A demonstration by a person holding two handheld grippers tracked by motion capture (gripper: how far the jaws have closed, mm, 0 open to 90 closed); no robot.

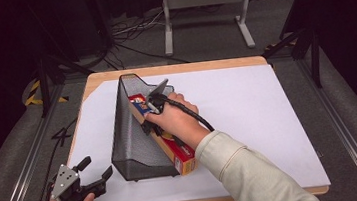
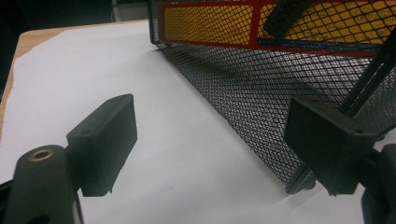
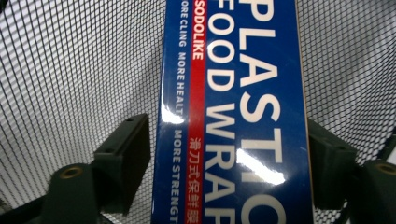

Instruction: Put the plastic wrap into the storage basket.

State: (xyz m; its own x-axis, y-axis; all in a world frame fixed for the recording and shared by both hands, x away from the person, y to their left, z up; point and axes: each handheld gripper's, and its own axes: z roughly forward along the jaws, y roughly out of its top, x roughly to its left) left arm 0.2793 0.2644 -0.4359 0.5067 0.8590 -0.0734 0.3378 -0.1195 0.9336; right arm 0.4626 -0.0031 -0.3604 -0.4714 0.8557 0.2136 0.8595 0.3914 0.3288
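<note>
On the desk [image 1: 267, 101], the mesh rack [image 1: 132, 135] is lying on its side with the wrap box [image 1: 171, 149] resting inside it, one end sticking out at the near opening. The right tool [image 3: 229, 154] is straddling the box, jaws beside its edges, though whether it is clenching I cannot tell, so the placing looks nearly done; the left tool [image 1: 94, 174] is waiting released, empty, beside the rack

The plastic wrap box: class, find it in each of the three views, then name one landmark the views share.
High view: the plastic wrap box lies at centre, inside the black mesh basket, under the right gripper.
Left gripper view: top edge, yellow and red behind the mesh.
Right gripper view: centre, blue face between the jaws.
Shared landmark: the mesh basket.
</note>
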